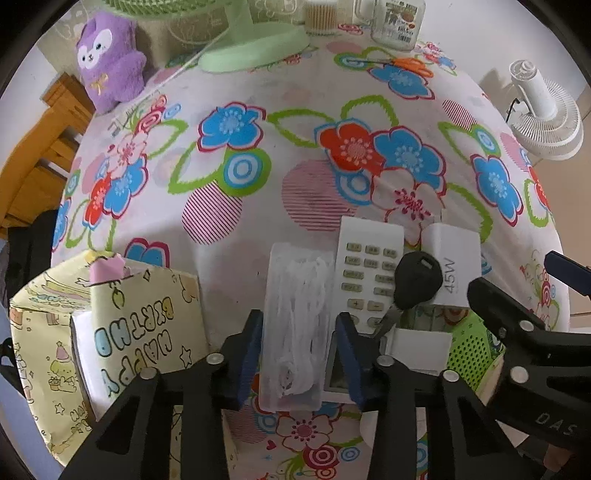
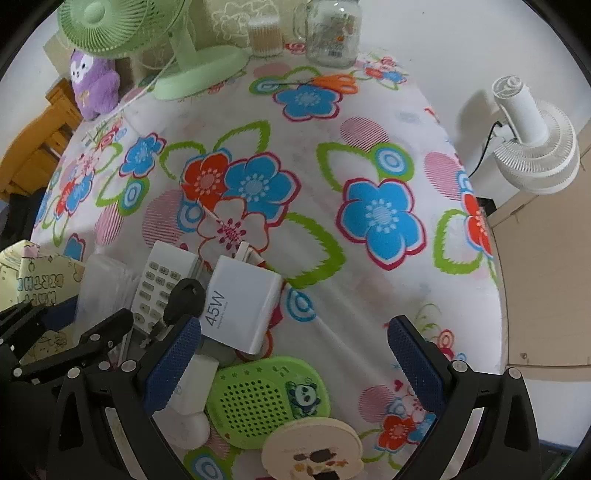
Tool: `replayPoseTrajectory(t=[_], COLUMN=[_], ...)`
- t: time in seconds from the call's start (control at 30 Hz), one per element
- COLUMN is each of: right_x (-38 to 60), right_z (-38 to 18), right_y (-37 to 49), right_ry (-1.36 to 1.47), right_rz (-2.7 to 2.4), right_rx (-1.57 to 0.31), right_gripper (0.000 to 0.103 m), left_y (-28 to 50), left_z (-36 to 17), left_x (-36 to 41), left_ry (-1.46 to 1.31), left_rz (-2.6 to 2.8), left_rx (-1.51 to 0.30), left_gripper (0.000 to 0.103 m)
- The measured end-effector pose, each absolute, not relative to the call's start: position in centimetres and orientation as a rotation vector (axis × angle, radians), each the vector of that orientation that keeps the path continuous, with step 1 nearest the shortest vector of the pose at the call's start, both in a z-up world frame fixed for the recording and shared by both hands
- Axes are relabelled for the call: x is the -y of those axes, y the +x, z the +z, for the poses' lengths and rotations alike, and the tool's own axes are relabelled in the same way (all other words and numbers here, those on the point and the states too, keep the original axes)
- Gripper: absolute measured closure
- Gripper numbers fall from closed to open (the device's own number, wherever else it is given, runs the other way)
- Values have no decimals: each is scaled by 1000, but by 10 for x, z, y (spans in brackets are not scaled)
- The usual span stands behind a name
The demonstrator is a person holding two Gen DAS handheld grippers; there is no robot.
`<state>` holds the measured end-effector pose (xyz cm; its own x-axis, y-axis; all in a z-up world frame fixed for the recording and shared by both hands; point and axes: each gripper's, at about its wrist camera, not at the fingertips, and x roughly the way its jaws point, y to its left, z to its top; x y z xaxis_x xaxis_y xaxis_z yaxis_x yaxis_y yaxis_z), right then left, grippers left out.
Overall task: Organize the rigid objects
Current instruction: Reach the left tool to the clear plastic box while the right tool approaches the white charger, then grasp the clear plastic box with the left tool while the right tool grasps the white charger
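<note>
Clear case [image 1: 291, 328]: lower centre of the left view; light, stiff, slick plastic; you grip its long sides.
Left gripper [image 1: 295, 354]: clamped on the case.
Right gripper [image 2: 295, 365]: jaws apart, empty.

The middle of the tabletop [image 2: 369, 122] lies bare from the near cluster out to the far edge, widest toward 1 and 2 o'clock in the right wrist view. At 12 o'clock the far edge is lined by the green fan [image 2: 199, 74], a cotton-swab tub [image 2: 264, 38] and a glass jar [image 2: 334, 33]; orange scissors [image 2: 332, 83] lie just before them. A purple plush [image 2: 92, 85] stands at 10 o'clock. Near 7 to 8 o'clock things crowd together: the clear box [image 1: 291, 332] between the left claw [image 1: 299, 354] pads, the remote [image 1: 364, 269], black key [image 1: 417, 280], white charger [image 2: 240, 302], green speaker [image 2: 266, 398] and round coaster [image 2: 312, 450]. The gift bag [image 1: 122, 321] blocks 9 o'clock in the left view.
</note>
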<state>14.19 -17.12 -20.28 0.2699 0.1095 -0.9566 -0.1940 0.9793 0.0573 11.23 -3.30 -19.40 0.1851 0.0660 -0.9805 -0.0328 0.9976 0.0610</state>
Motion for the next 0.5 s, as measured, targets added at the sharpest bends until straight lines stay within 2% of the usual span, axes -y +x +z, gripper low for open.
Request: replayPoseTrajectory(t=[0.23,0.5], right_x=[160,155], right_z=[-218,-227], right_y=[148,157], right_ry=[-88,-61], right_rz=[187,168], right_rx=[-1326,-1349], right_gripper=[1,2], left_y=[117,120], left_z=[-196,-203], left_x=[27,22], left_ry=[33,30], left_rz=[64,57], left_rx=[-1384,-1401], left_gripper=[72,73])
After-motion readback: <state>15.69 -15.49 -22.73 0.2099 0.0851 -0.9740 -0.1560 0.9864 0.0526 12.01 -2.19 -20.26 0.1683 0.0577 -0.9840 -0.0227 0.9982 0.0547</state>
